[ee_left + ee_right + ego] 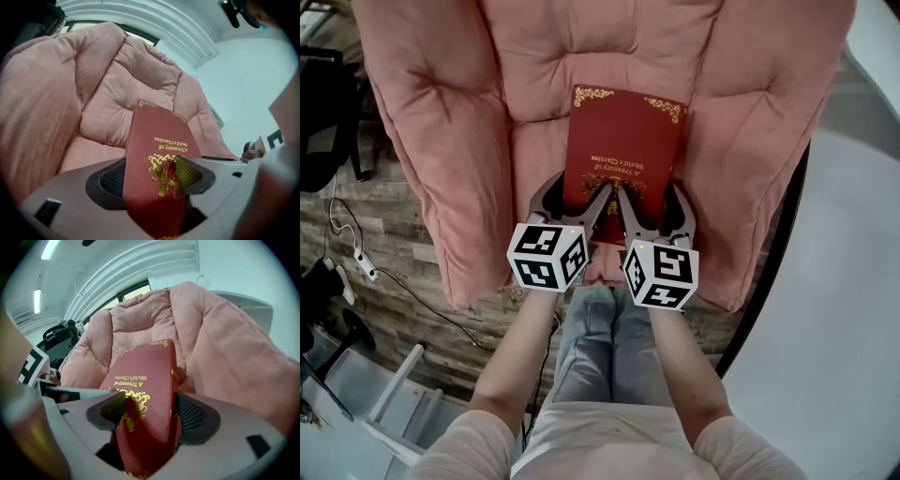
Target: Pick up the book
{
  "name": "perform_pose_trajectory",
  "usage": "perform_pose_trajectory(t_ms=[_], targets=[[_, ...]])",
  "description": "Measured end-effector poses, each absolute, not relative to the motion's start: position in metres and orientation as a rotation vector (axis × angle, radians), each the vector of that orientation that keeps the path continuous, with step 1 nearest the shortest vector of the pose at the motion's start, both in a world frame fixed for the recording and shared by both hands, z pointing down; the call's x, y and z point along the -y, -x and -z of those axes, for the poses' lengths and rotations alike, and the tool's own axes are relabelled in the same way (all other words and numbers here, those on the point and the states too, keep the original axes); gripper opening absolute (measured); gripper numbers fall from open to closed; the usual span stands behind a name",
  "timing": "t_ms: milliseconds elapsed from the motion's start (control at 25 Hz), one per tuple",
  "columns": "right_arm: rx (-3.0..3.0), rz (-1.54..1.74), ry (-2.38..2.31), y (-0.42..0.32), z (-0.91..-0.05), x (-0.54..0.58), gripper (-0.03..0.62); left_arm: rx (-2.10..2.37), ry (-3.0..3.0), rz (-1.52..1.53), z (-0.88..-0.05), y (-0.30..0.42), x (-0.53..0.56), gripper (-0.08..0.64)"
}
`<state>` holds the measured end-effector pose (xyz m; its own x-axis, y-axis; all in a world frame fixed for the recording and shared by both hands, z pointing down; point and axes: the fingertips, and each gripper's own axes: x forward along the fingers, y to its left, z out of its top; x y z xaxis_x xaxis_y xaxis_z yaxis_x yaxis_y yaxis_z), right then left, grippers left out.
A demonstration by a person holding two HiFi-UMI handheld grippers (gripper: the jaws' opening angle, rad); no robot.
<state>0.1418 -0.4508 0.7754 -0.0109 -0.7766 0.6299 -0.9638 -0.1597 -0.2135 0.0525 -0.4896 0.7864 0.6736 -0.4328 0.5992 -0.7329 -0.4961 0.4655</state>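
A dark red hardcover book [623, 141] with gold lettering sits over the seat of a pink cushioned chair [750, 112], its near end between both grippers. My left gripper [578, 202] is shut on the book's [157, 140] near left part, with the cover pinched between the pads [188, 172]. My right gripper [654, 208] is shut on the near right part of the book [147, 390], one ribbed pad [191, 416] on each side. The book tilts up toward the backrest. I cannot tell whether its far end touches the cushion.
The chair's puffy arms [422, 141] rise on both sides of the book. A wooden floor [403, 281] lies left, with a white power strip and cable [364, 264] and a black office chair [323, 122]. A white round surface [834, 328] is at right. The person's legs [600, 347] are below.
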Motion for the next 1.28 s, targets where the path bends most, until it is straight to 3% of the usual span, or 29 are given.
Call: perform_pose_trajectory(t_ms=[800, 1280], targets=[[2.024, -0.701, -2.023, -0.137, -0.57, 0.463, 0.342, 1.072, -2.29, -0.349, -0.578, -0.043, 0.495, 0.311], [2.137, -0.583, -1.986, -0.127, -0.488, 0.477, 0.342, 1.183, -2.305, -0.252, -0.496, -0.031, 0.501, 0.311]])
